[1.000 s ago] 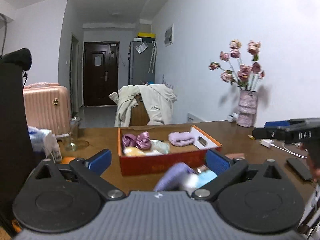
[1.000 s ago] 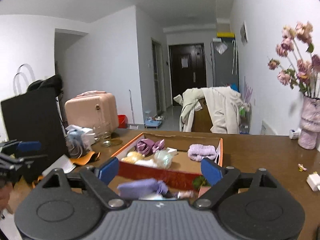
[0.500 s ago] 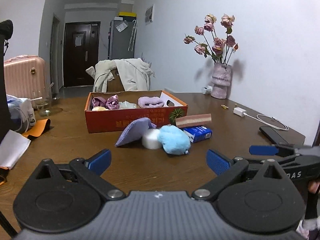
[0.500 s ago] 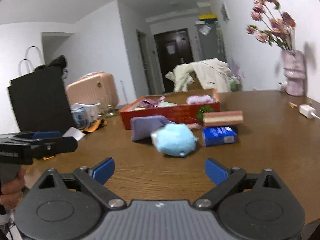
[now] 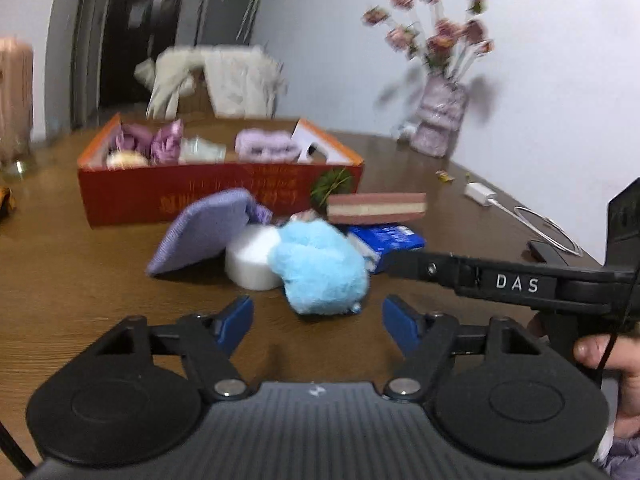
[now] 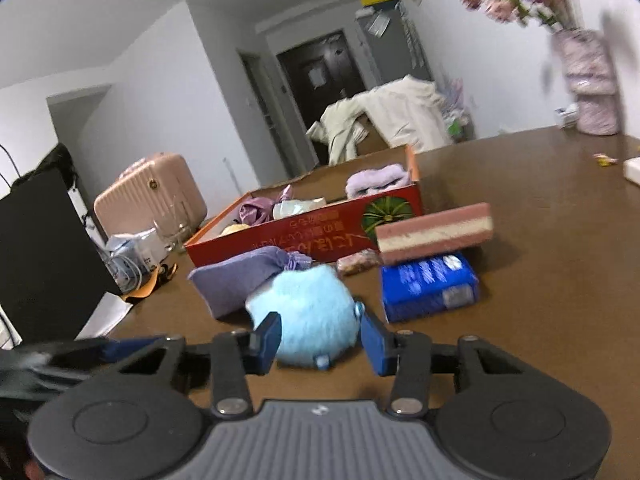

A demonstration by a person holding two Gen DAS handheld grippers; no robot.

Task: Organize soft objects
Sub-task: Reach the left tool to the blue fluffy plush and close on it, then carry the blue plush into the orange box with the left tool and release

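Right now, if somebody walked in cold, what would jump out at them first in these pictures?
Probably the fluffy blue plush ball at the front of the brown table, with the right claw closing around it, pads either side. Just behind it lies a small heap: a purple pouch, a blue packet and a pink-and-cream striped block resting on that packet. Beyond stands the open orange box, already holding soft purple things.

A fluffy sky-blue plush toy [image 6: 304, 316] lies on the dark brown wood-grain tabletop [image 6: 540, 280]. Beside it are a lavender pouch [image 6: 236, 280], a white roll [image 5: 252, 258] and a blue packet [image 6: 428, 286] with white print. The sponge block [image 6: 434, 232] is striped pink, cream, pink. The box [image 6: 312, 236] is red with orange rims and a green pumpkin picture. Both claws carry blue pads [image 6: 266, 338] on black arms.
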